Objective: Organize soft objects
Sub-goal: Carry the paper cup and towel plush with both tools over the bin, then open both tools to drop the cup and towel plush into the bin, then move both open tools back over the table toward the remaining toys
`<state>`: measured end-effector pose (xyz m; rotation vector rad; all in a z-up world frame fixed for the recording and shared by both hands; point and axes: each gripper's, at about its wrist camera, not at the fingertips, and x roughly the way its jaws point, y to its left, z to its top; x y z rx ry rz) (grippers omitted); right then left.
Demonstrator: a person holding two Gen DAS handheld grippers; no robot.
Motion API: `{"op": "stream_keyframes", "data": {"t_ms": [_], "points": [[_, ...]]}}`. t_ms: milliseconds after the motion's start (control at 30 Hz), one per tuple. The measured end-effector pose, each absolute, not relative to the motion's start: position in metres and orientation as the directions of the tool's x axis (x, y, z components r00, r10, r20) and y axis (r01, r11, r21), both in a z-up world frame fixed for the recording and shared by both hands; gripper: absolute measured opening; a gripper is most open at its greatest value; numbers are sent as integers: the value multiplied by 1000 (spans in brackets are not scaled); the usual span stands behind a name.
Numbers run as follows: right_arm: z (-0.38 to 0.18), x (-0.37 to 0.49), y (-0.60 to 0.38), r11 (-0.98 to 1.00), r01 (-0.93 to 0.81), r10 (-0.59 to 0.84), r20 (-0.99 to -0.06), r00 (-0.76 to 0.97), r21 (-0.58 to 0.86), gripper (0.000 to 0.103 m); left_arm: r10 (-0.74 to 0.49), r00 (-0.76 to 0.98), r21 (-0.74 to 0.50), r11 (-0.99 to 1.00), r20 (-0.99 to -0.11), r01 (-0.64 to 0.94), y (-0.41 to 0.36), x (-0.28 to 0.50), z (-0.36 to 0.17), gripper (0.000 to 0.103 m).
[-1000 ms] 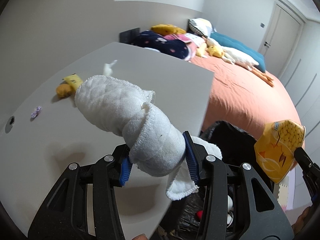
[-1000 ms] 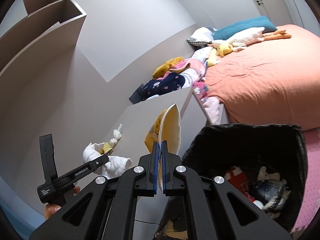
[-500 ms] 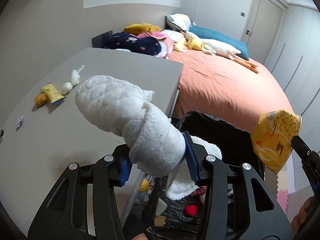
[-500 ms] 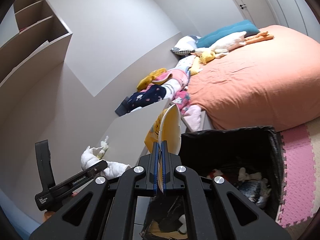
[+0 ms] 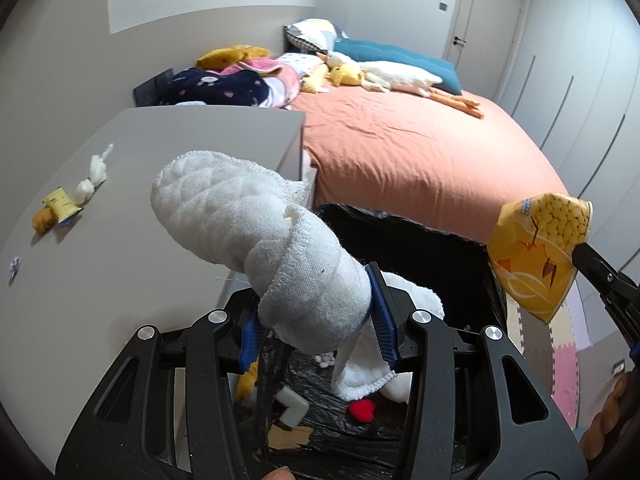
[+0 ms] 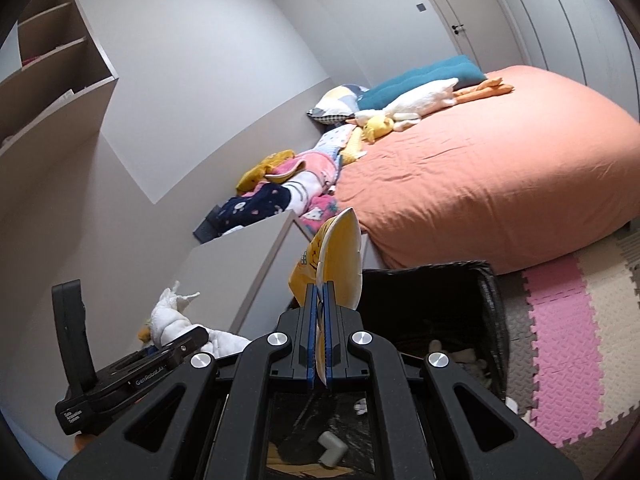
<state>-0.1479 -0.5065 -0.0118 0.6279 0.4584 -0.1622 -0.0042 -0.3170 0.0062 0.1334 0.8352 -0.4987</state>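
White rolled cloth (image 5: 264, 236) pinched in left gripper (image 5: 316, 320) jaws, moved off counter (image 5: 120, 240) over black bin (image 5: 420, 248) at 6 o'clock; right gripper (image 6: 319, 340) jaws clamp yellow wrapper (image 6: 332, 256). Release next.

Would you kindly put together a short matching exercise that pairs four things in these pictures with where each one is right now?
Things:
1. rolled white cloth
2. yellow wrapper
3. red heart plush
4. white goose plush

Places:
A. on the orange bed
B. inside the black bin
C. clamped in the right gripper
D. clamped in the left gripper

Pairs: 1-D, 2-C, 3-B, 4-A
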Motion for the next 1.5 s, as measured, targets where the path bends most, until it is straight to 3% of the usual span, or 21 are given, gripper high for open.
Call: {"op": "stream_keyframes", "data": {"t_ms": [333, 700, 767, 800, 833, 867, 933, 1500], "points": [[-11, -152, -512, 818, 348, -89, -497, 863, 457, 4, -397, 531, -53, 834, -749, 548, -340, -14, -3, 45], [-16, -140, -513, 828, 350, -81, -525, 847, 438, 4, -380, 515, -13, 813, -768, 581, -352, -18, -13, 47], [-16, -136, -513, 830, 352, -75, -538, 839, 433, 4, -373, 508, -10, 813, -777, 582, -354, -17, -15, 54], [-16, -134, -514, 827, 358, -76, -545, 835, 433, 4, -370, 499, -12, 812, -784, 584, -354, -15, -16, 76], [-15, -132, -516, 823, 365, -78, -550, 832, 436, 10, -370, 494, -17, 813, -787, 582, -354, -14, -16, 96], [-15, -130, -516, 821, 370, -81, -552, 830, 435, 37, -370, 504, -17, 818, -781, 575, -352, -13, -15, 97], [-12, -130, -516, 819, 389, -108, -553, 826, 422, 74, -358, 529, 0, 828, -769, 560, -349, -13, -12, 97], [-23, -126, -514, 809, 405, -106, -572, 813, 427, 75, -318, 547, 37, 840, -774, 541, -341, -10, -14, 97]]}}
